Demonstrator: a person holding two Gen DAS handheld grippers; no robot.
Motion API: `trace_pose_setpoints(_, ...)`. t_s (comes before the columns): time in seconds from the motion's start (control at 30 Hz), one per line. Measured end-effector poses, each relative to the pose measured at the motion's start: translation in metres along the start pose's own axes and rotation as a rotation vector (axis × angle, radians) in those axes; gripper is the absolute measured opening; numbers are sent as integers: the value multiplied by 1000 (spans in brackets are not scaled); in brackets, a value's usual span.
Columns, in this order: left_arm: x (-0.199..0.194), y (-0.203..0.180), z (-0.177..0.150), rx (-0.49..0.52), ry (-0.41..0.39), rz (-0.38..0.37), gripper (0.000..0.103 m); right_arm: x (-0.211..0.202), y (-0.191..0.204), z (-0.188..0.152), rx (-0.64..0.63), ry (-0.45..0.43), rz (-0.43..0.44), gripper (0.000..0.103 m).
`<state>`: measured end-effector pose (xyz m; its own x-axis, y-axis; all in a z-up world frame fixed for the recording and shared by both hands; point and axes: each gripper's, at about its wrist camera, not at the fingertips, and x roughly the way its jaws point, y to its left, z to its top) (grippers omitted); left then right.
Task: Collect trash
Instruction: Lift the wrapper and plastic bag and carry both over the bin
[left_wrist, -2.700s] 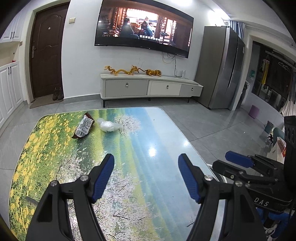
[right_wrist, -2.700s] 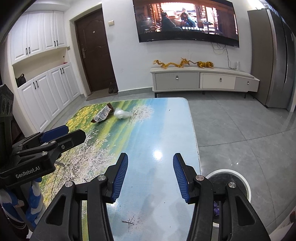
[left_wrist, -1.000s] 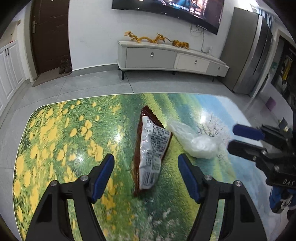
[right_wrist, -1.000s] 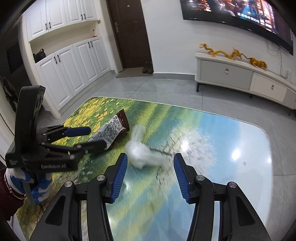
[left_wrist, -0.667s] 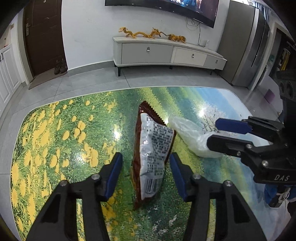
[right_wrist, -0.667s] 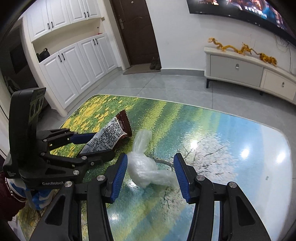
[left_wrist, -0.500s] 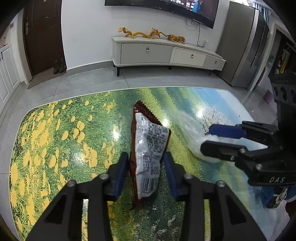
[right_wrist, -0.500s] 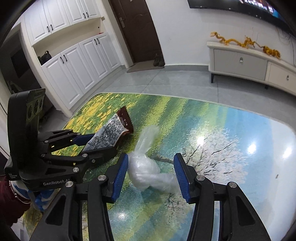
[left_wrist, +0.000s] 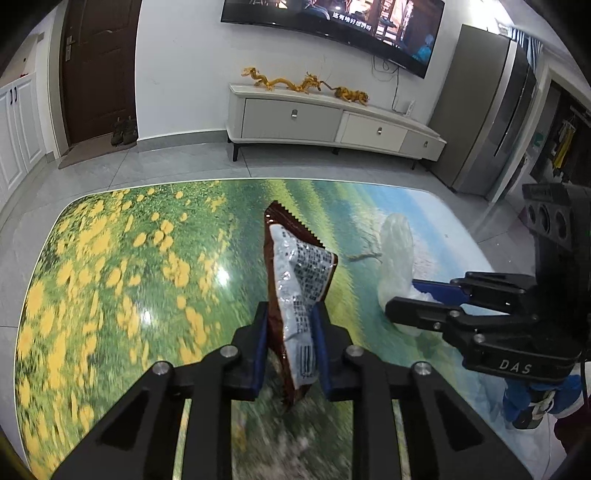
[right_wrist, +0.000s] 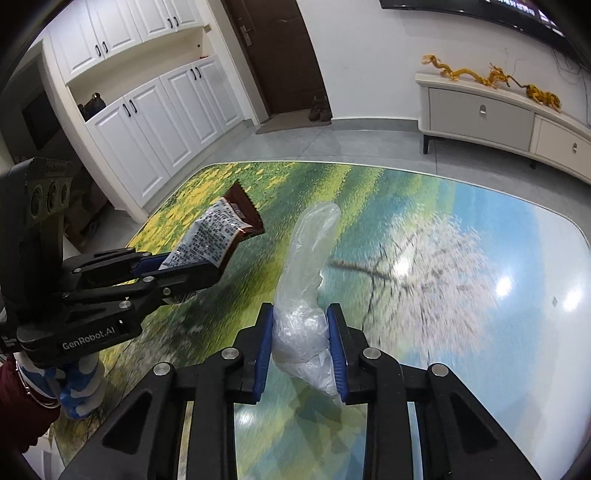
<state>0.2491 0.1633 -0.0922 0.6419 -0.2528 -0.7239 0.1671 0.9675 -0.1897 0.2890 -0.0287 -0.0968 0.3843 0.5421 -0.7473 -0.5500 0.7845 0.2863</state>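
Observation:
My left gripper (left_wrist: 290, 325) is shut on a brown and silver snack wrapper (left_wrist: 297, 273), which stands tilted up off the table; the wrapper (right_wrist: 218, 236) and that gripper (right_wrist: 184, 271) also show at the left of the right wrist view. My right gripper (right_wrist: 300, 332) is shut on a crumpled clear plastic bag (right_wrist: 306, 280), whose loose end points away over the table. The bag (left_wrist: 397, 254) and the right gripper (left_wrist: 417, 295) show at the right of the left wrist view.
The table (left_wrist: 110, 258) has a glossy landscape print, yellow flowers on the left, a pale tree on the right (right_wrist: 461, 258). Beyond its far edge are grey floor, a white TV cabinet (left_wrist: 332, 122), a dark door (left_wrist: 98, 70) and white cupboards (right_wrist: 147, 122).
Both grippers moved forward across the table to the trash and closed: the left on the snack wrapper, the right on the plastic bag. The wrapper is now tilted up off the table.

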Motion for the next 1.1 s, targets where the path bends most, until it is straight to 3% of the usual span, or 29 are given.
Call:
trace_pose_setpoints(0.33, -52, -43, -24, 25, -35, -83, 21, -70, 10, -40, 64, -62, -45, 28)
trace_pose_setpoints(0.7, -114, -107, -57, 90, -89, -176, 21, -164, 18, -108, 157, -144, -153, 28)
trace_pose_setpoints(1.1, -162, -176, -69, 169, -151, -214, 21, -254, 21, -167, 194, -263, -240, 28)
